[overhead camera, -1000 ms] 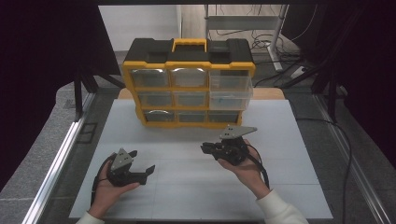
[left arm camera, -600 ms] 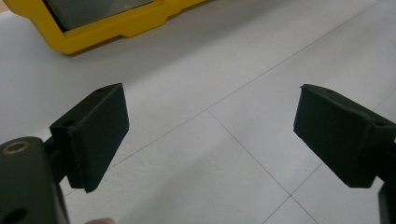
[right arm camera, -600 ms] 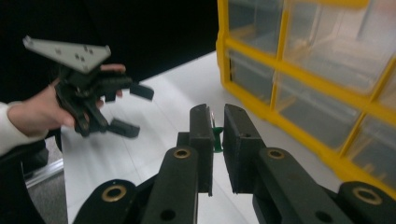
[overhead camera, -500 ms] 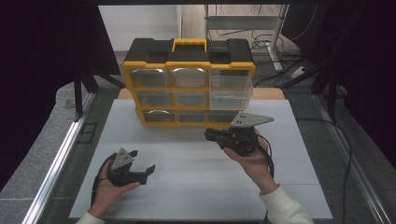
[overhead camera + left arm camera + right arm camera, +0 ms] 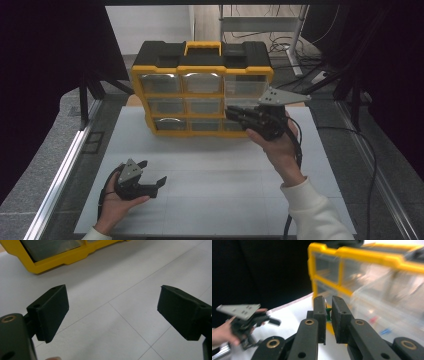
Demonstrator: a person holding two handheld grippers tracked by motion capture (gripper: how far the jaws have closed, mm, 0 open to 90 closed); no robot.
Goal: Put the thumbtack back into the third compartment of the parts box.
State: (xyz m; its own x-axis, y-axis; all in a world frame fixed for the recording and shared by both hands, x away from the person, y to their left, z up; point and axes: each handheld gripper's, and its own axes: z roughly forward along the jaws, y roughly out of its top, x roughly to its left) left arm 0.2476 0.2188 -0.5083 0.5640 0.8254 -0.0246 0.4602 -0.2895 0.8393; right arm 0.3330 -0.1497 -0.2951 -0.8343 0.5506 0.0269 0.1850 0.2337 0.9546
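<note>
A yellow and black drawer organizer (image 5: 200, 95) with clear drawers stands at the back of the white table (image 5: 220, 170). My right gripper (image 5: 230, 113) is raised in front of its lower right drawers, pointing left. In the right gripper view its jaws (image 5: 328, 300) are shut on a small green piece (image 5: 328, 313), with the organizer (image 5: 362, 277) blurred close behind. My left gripper (image 5: 152, 173) rests low over the table's front left, held in a hand, jaws wide open. Nothing lies between them (image 5: 116, 311); the organizer's yellow base (image 5: 50, 262) is ahead.
The table top has thin tile lines, with a metal rail (image 5: 60, 175) along its left side. Dark curtains stand on both sides. Cables (image 5: 370, 165) trail on the floor at the right. My left gripper (image 5: 270, 320) also appears in the right gripper view, far left.
My right gripper has risen from just above the table to the height of the organizer's lower drawers, and moved slightly away from me. The left hand has stayed put.
</note>
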